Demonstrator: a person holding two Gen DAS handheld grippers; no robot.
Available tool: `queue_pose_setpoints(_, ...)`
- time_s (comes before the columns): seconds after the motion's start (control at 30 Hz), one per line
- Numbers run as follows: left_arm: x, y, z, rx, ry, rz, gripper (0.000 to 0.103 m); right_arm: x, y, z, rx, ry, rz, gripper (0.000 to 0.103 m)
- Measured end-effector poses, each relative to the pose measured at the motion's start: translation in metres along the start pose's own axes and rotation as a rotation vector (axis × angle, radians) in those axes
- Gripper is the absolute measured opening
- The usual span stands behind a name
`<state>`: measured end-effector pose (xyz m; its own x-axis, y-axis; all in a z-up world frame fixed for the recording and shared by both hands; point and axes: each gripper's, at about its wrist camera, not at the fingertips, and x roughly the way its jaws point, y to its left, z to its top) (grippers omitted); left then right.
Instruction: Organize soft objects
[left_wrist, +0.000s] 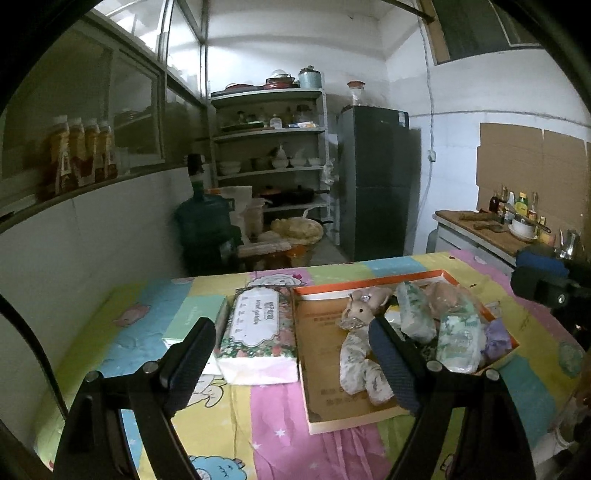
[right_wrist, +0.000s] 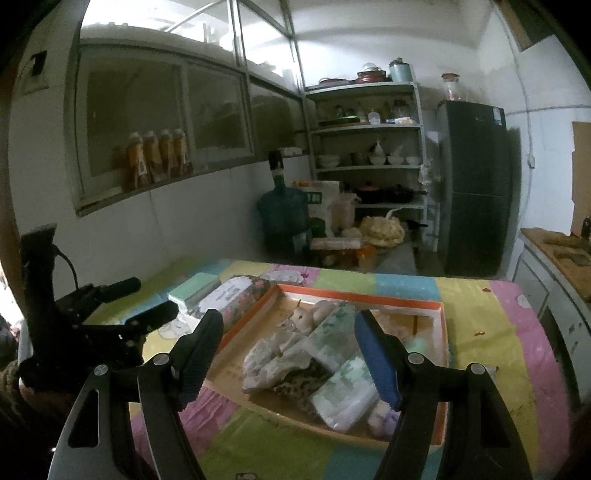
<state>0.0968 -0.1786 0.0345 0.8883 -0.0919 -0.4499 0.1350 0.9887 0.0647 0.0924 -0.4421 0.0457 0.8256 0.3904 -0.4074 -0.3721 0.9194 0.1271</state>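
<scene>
Your left tool (left_wrist: 291, 354) and right tool (right_wrist: 288, 354) both hover with jaws apart, gripping nothing. Past them, the orange-rimmed box (right_wrist: 441, 325) on the surface (left_wrist: 266, 421) holds a plush rabbit (left_wrist: 364, 301) and tissue packs (right_wrist: 345, 397), one partly hidden behind a finger. The floral tissue pack (left_wrist: 255, 328) lies just beside the box, and the shelves (left_wrist: 269, 129) beyond are too dim to read.

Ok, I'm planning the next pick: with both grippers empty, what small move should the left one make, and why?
Probably ease the open left gripper forward and down onto the floral-wrapped soft tissue pack. That pack lies outside the orange-rimmed cardboard tray, beside its left wall, while the plush rabbit and wrapped packs are already inside. The open right gripper hovers over the tray.
</scene>
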Motion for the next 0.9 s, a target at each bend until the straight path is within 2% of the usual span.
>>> queue_pose_setpoints(0.53,-0.026,0.023,-0.011,-0.026,-0.024,0.028,0.084,-0.002,0.021,-0.004,-0.024,-0.002,-0.025,0.075)
queue_pose_setpoints(0.9,-0.046,0.039,-0.019,-0.039,-0.045,0.044,0.084,-0.007,0.052,-0.008,-0.055,-0.012,-0.037,0.075)
